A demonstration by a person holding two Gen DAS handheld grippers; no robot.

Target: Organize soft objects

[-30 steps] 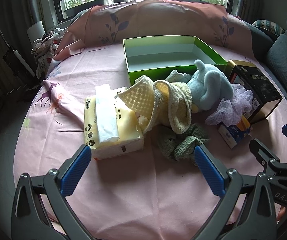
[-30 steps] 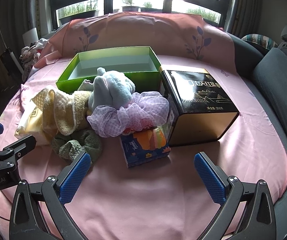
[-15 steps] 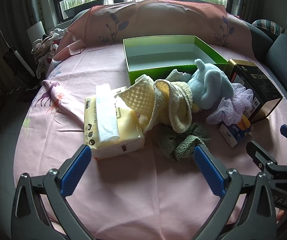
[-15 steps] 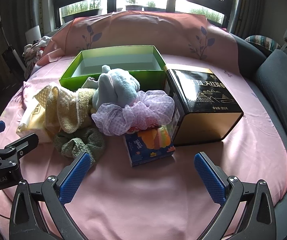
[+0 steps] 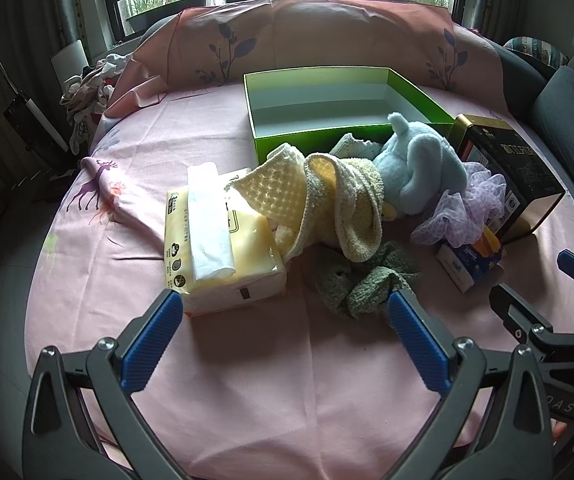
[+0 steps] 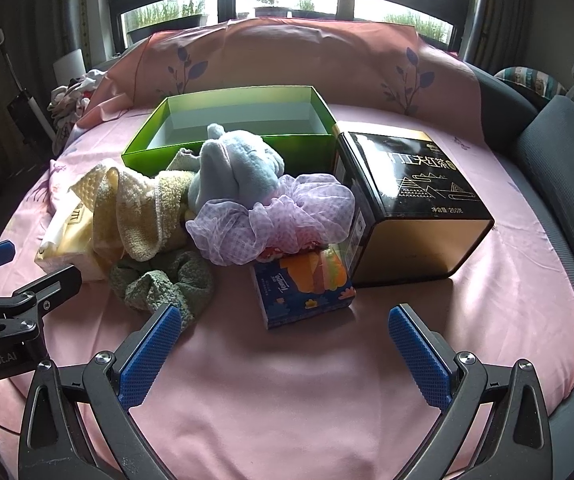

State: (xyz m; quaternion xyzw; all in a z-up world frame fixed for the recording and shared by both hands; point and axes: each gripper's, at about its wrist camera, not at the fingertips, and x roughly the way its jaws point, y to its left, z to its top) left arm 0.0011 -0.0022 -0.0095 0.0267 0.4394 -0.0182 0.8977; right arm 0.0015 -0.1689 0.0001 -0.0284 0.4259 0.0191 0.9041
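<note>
**A:** Status of the two tools?

**B:** The left gripper (image 5: 285, 312) hovers low over the pink bedsheet (image 5: 247, 400) with its jaws spread wide and nothing between them. The right gripper (image 6: 285, 326) is in the same condition: released, empty, above bare sheet. Neither touches any item.

**A:** Location of the soft items?

**B:** All are heaped on the sheet in front of the green box (image 6: 227, 152). The blue plush toy (image 6: 239, 164) leans against the box's front wall. The lilac mesh pouf (image 6: 279, 220) lies just in front of the toy, partly on the small blue tissue box (image 6: 303, 292). The yellow towel (image 5: 319, 200) drapes over the tissue pack (image 5: 215, 240). The green cloth (image 5: 363, 280) lies crumpled nearest the left tool, close to its right-hand finger.

**A:** Contents of the green box?

**B:** None visible. Its floor shows bare in both views.

**A:** Progress, then?

**B:** By my judgement, the sorting has not started. Assuming the green box is the destination, every soft item remains outside it. The black tin (image 6: 411, 200) stands beside the box, touching the pouf, and appears not to belong to the soft group.

**A:** Remaining work?

**B:** The toy, pouf, towel and cloth each still require a grasp and a transfer.
</note>
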